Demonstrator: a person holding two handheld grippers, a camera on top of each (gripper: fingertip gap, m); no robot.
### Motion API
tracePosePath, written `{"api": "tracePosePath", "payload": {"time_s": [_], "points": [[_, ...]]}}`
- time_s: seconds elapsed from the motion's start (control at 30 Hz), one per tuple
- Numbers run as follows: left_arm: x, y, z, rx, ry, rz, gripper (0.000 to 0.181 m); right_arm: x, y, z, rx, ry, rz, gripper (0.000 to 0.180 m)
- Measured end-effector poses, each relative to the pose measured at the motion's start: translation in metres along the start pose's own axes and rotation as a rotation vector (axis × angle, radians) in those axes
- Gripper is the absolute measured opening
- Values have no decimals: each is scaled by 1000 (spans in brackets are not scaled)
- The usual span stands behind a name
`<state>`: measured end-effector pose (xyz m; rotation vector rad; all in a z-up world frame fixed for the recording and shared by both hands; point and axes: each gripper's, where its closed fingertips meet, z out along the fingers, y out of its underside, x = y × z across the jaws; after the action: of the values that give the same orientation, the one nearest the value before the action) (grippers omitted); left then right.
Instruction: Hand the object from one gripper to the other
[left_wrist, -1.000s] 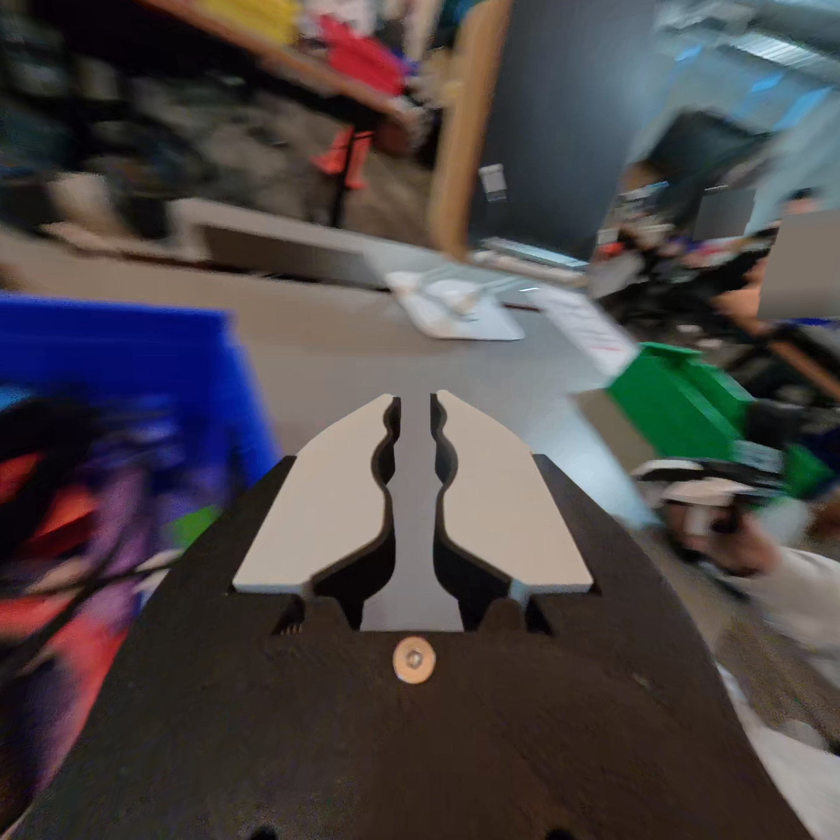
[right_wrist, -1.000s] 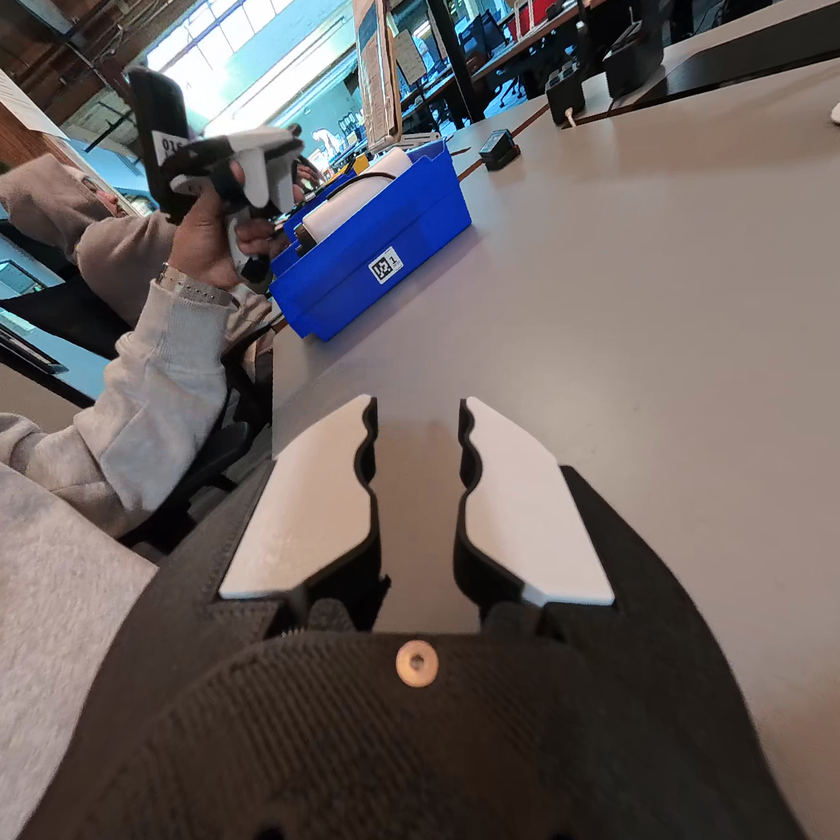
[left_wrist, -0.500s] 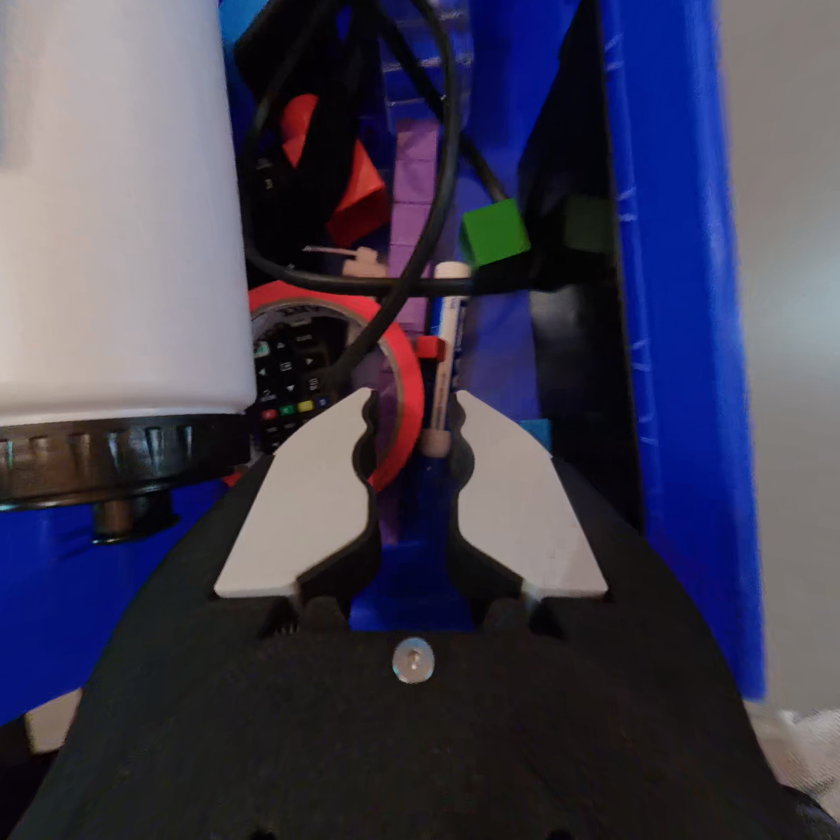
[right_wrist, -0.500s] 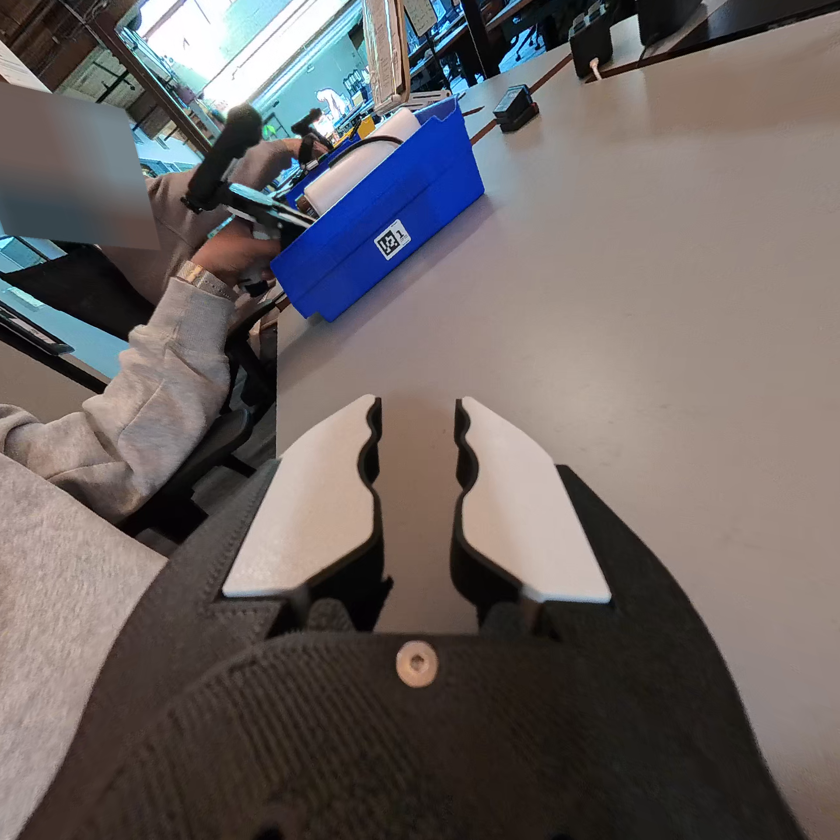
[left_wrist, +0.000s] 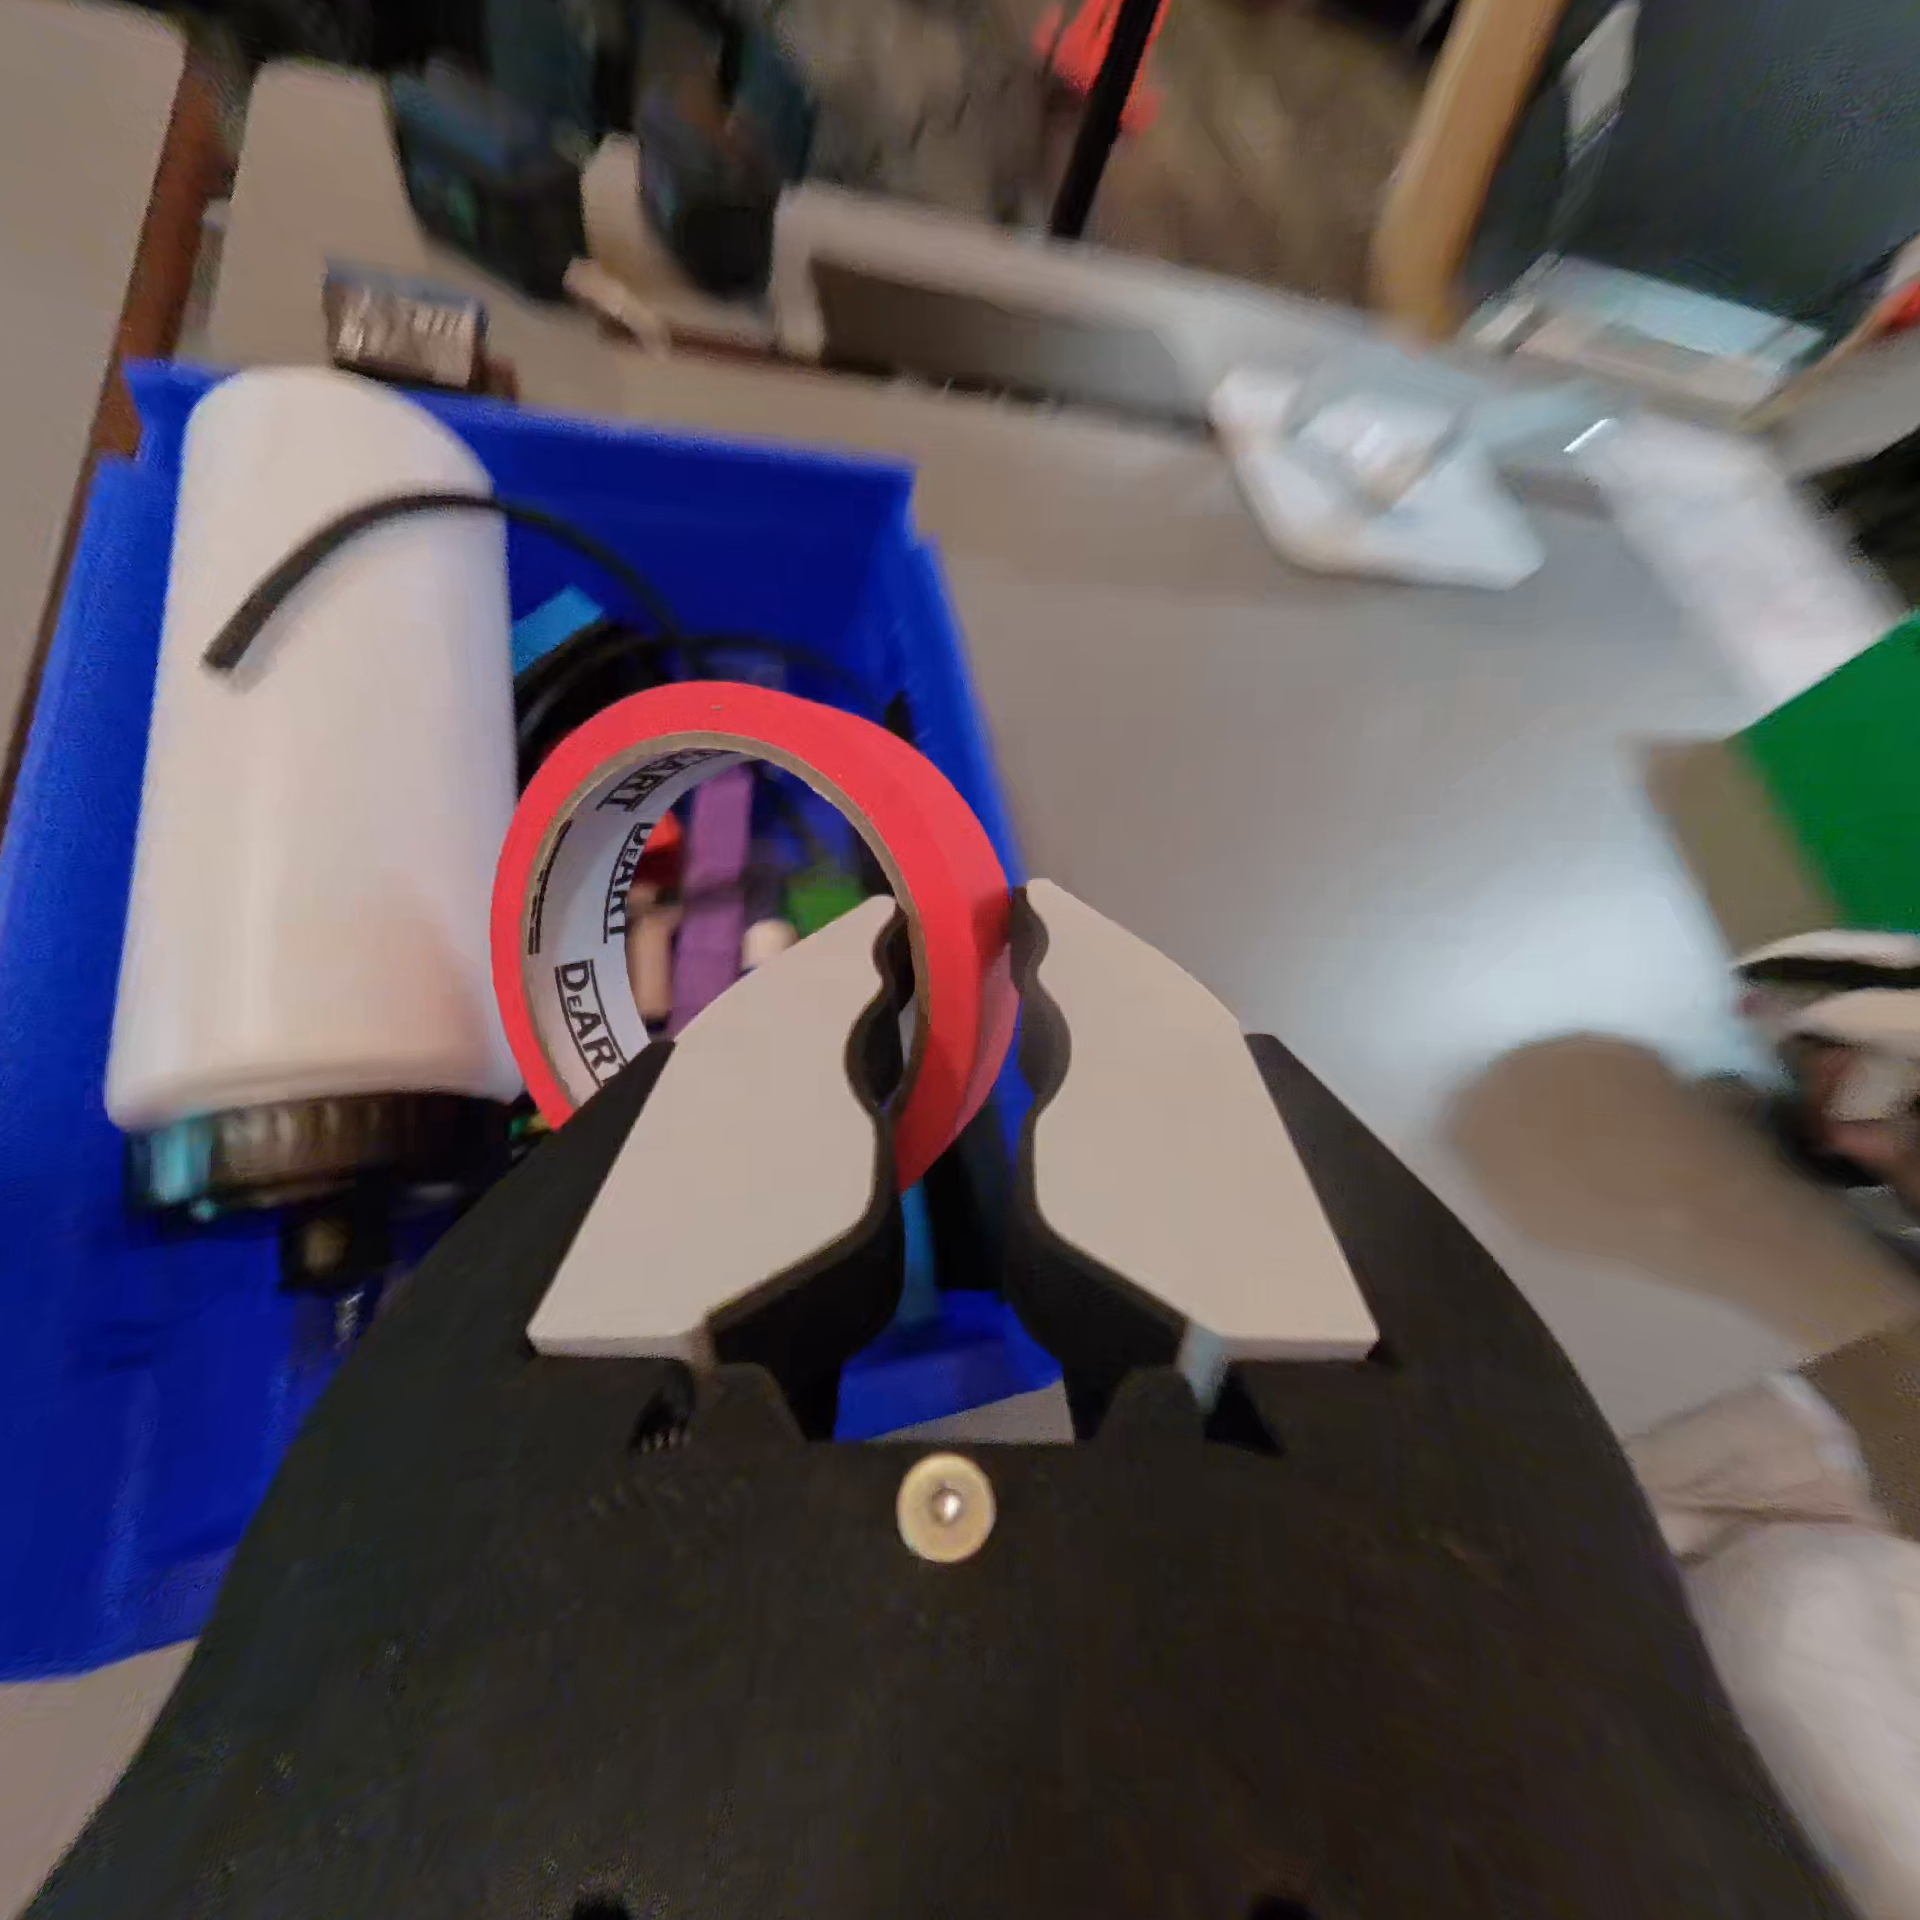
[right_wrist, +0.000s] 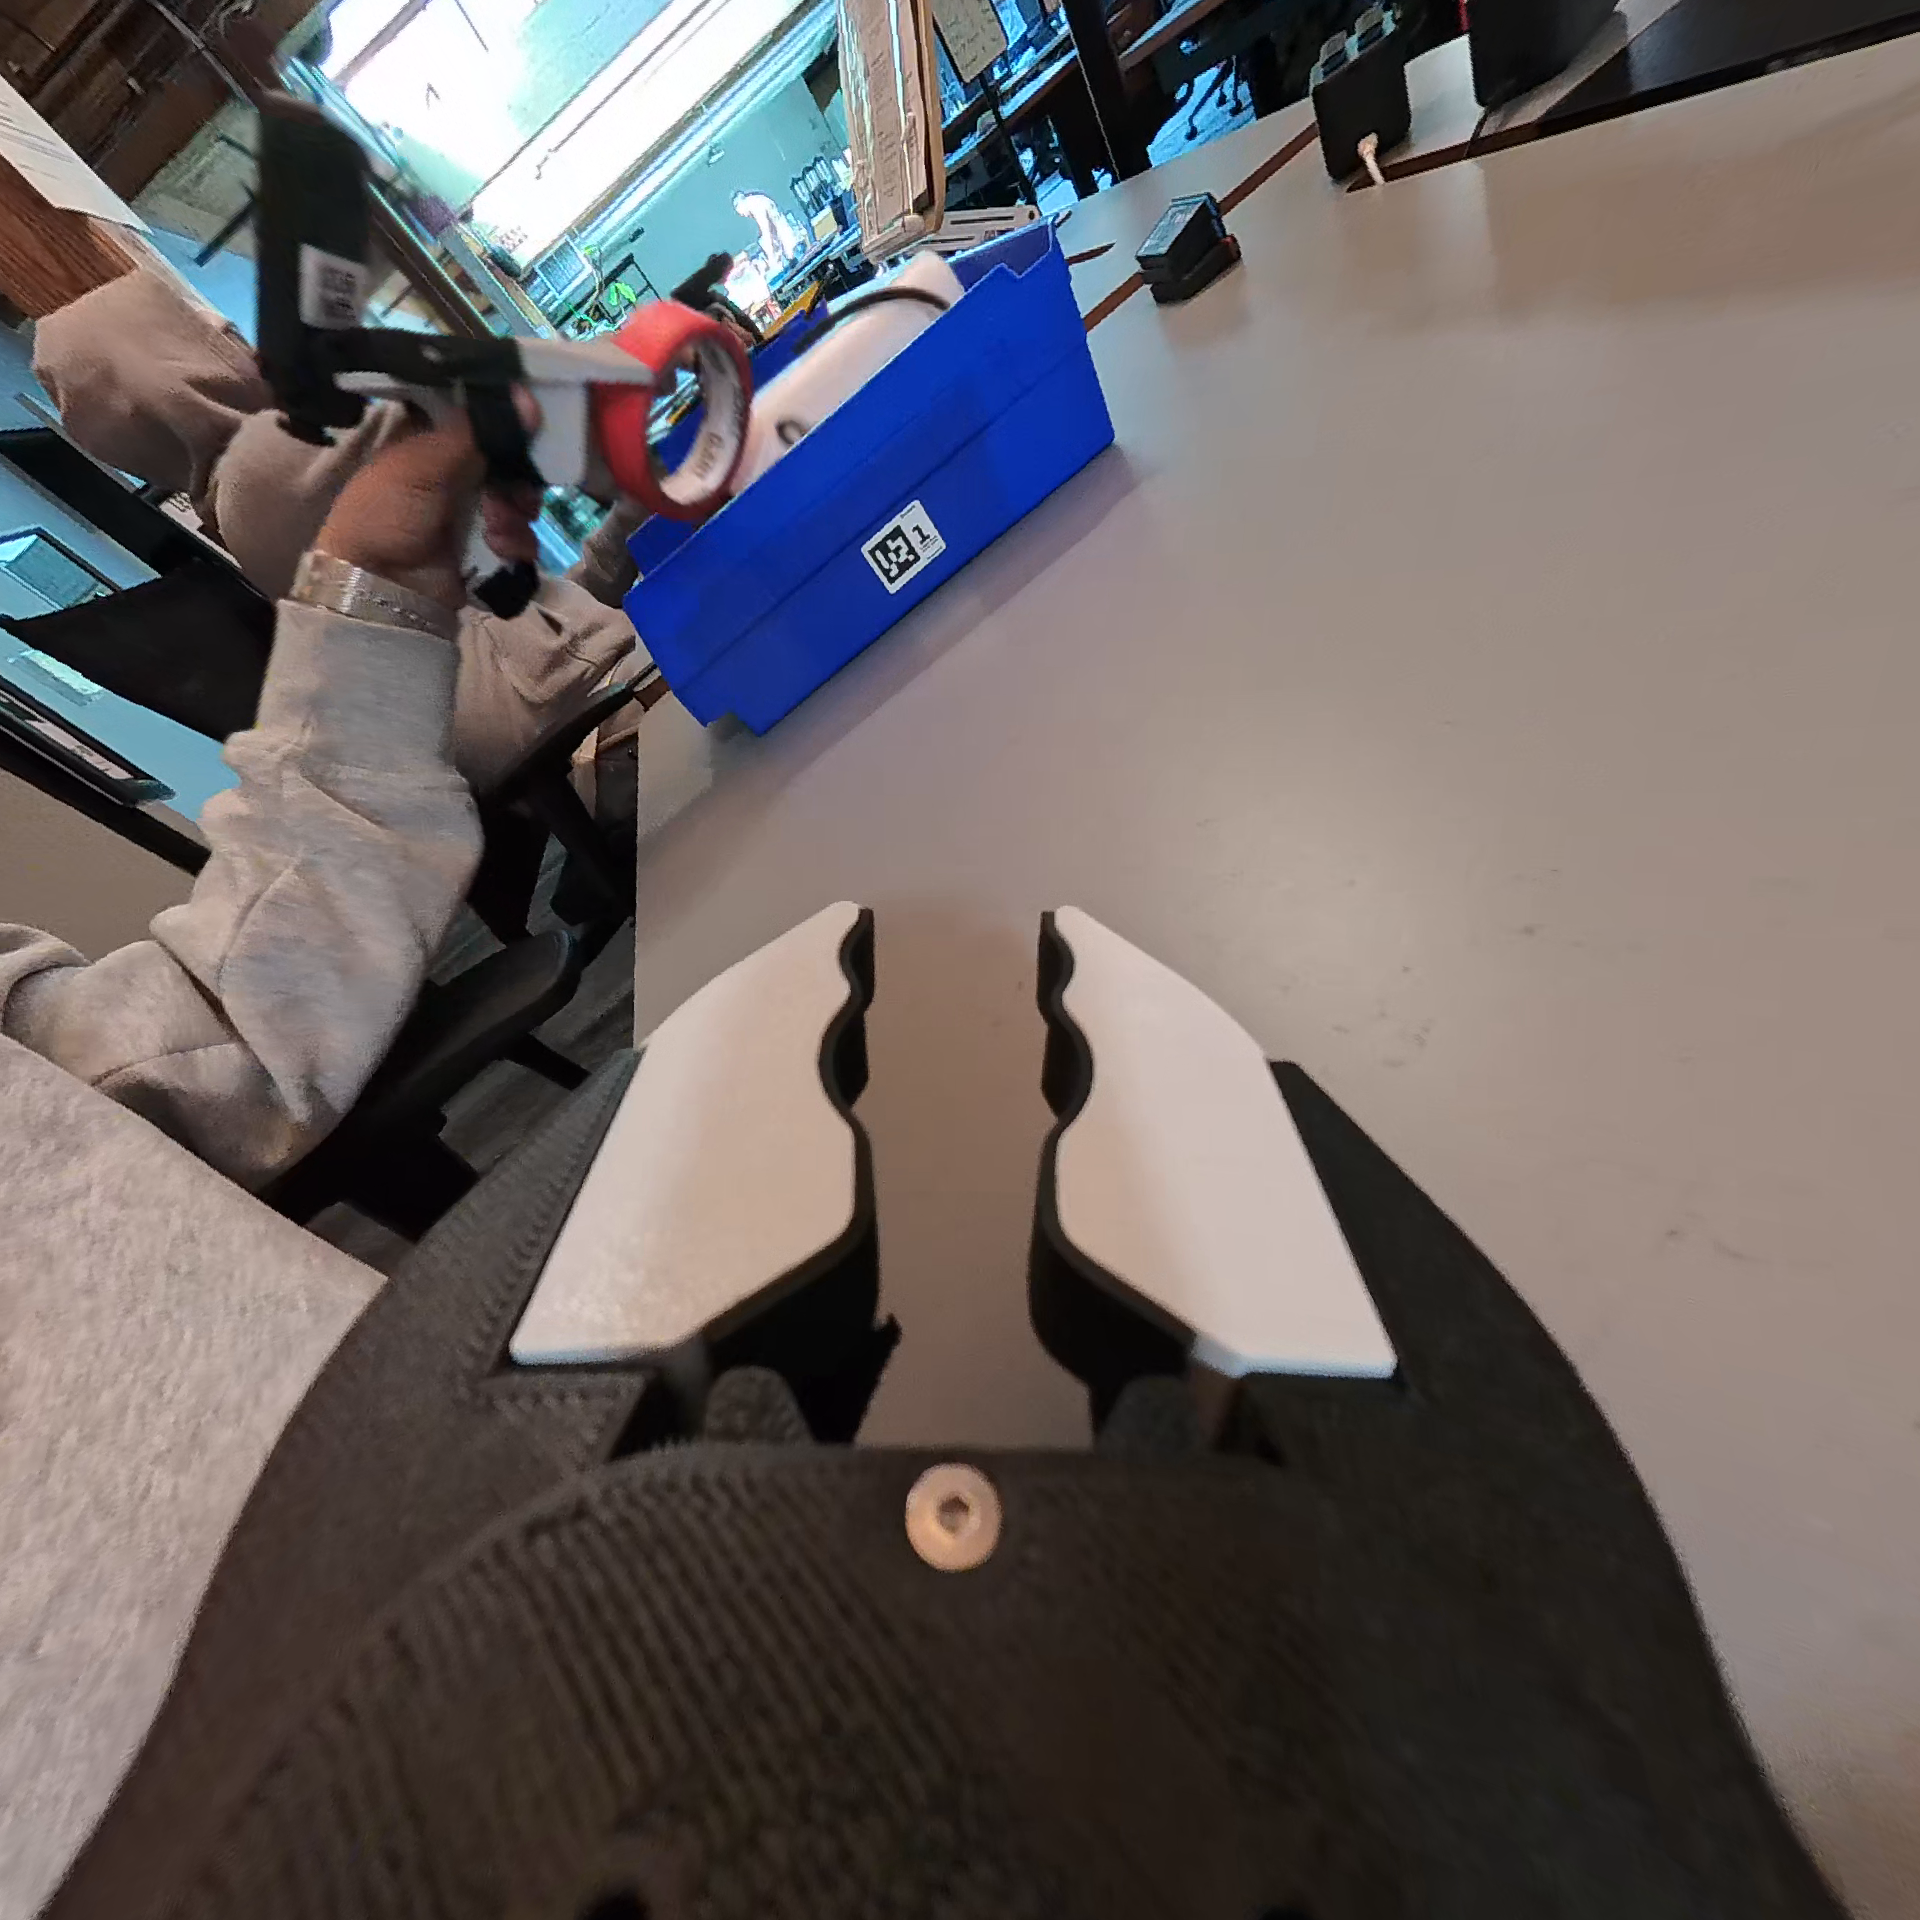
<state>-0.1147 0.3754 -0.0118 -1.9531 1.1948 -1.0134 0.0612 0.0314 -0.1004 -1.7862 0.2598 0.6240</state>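
Observation:
A roll of red tape (left_wrist: 727, 727) is pinched by its right wall between the fingers of my left gripper (left_wrist: 961, 904), which holds it in the air above the blue bin (left_wrist: 727, 509). In the right wrist view the same roll of red tape (right_wrist: 634, 436) shows at the upper left, held by the left gripper (right_wrist: 623, 416) above the near end of the blue bin (right_wrist: 987, 436). My right gripper (right_wrist: 956, 920) is open and empty, low over the grey table (right_wrist: 1455, 675), well apart from the tape.
The bin holds a white cylinder (left_wrist: 312, 727), black cable (left_wrist: 343, 540), a purple piece and other small items. A green box (left_wrist: 1860, 790) stands at the right. A small black device (right_wrist: 1184, 244) lies beyond the bin. A person's grey sleeve (right_wrist: 312, 831) is on the left. My hands' fingertips stand some 40 centimetres from each other.
My left gripper has shut on the red tape roll inside the bin and lifted it up out of the bin. My right gripper has stayed open and nearly still.

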Motion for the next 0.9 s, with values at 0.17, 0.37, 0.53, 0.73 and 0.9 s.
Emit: {"api": "tracePosePath", "payload": {"time_s": [0.17, 0.37, 0.53, 0.73, 0.9], "points": [[38, -57, -59, 369, 272, -119, 15, -1, 0, 0, 7, -24, 35, 30], [114, -85, -84, 581, 761, -109, 14, -2, 1, 1, 5, -19, 27, 30], [183, -72, -42, 520, 1060, -121, 13, -5, -2, 0, 25, -25, -1, 32], [274, -11, 39, 385, 1209, -137, 13, -5, -14, -6, 111, -12, -44, 40], [318, 48, 78, 247, 1210, -141, 14, 3, -32, -21, 227, 61, -139, 57]]}}
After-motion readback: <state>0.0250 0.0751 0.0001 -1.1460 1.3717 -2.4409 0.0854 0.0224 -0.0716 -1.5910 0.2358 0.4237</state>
